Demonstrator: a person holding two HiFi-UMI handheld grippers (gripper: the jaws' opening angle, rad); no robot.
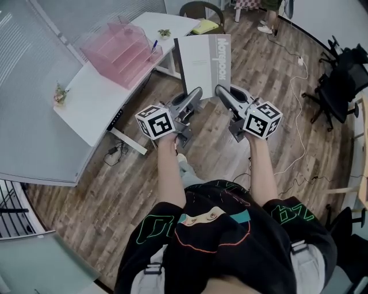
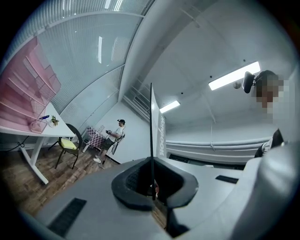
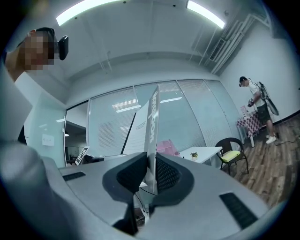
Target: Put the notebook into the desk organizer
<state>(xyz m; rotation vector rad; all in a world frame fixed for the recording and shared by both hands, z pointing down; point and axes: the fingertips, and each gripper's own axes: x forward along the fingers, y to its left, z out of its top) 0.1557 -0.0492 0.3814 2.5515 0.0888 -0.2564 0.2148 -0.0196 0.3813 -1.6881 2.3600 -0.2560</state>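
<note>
In the head view a grey notebook (image 1: 204,60) stands upright in the air above the wooden floor, held by its lower edge. My left gripper (image 1: 197,92) is shut on its lower left corner and my right gripper (image 1: 221,90) is shut on its lower right corner. The left gripper view shows the notebook (image 2: 157,126) edge-on, rising from my left gripper (image 2: 151,187). In the right gripper view the notebook (image 3: 153,122) stands between the pads of my right gripper (image 3: 151,176). The pink see-through desk organizer (image 1: 121,49) sits on the white desk (image 1: 86,109) to the upper left, apart from the notebook.
A small plant (image 1: 60,95) and a pen cup (image 1: 154,49) stand on the desk. A chair with a yellow cushion (image 1: 204,17) is beyond the notebook. Black office chairs (image 1: 339,80) and floor cables (image 1: 293,115) lie to the right. Another person (image 3: 260,110) stands far off.
</note>
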